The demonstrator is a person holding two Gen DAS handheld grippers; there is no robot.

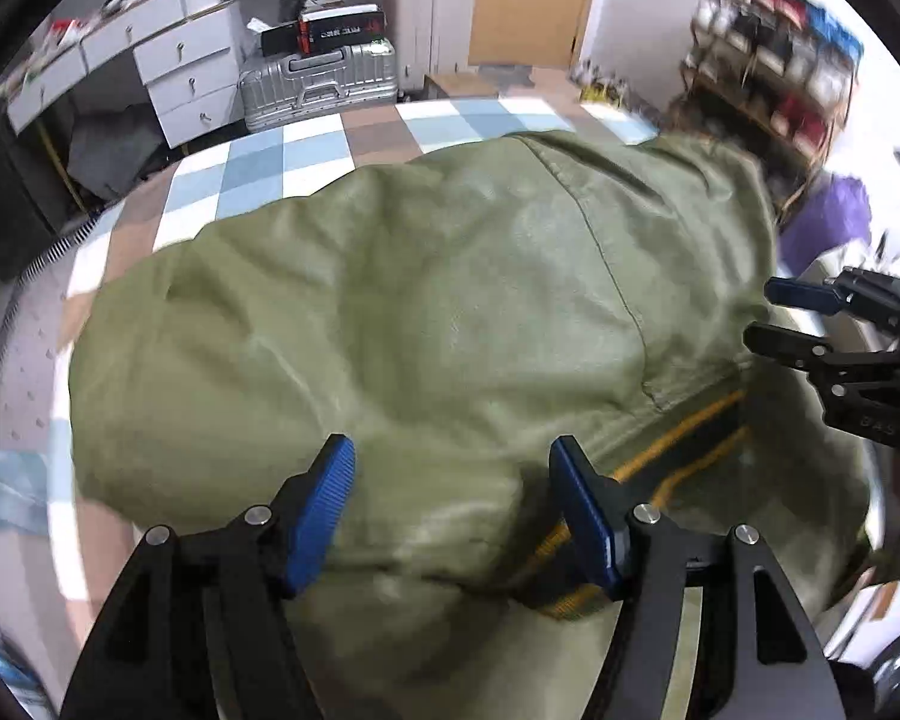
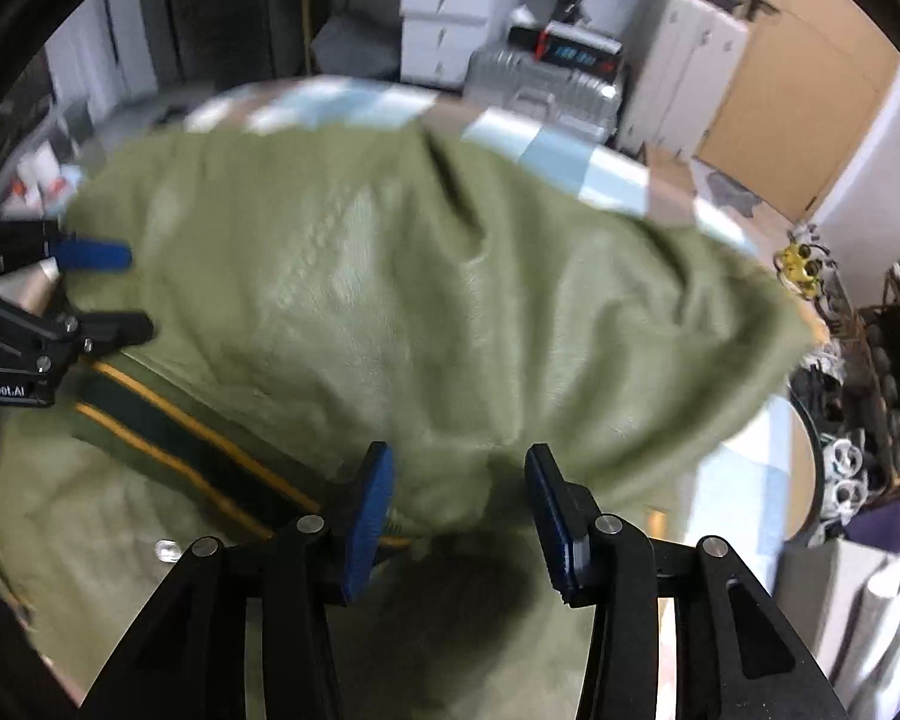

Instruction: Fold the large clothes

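A checkered cloth (image 1: pixel 306 150) covered the table; a silver suitcase (image 1: pixel 318 81) stood beyond. The green jacket (image 1: pixel 450 300) lay across it, its hem bunched and clamped in left gripper (image 1: pixel 450 504) and right gripper (image 2: pixel 459 504), marked "Robot.AI".

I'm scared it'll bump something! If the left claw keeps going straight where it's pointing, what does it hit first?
The green jacket. The left claw already has a bunched fold of it between its fingers, so going straight on would just push deeper into the cloth, probably down towards the checked table underneath.
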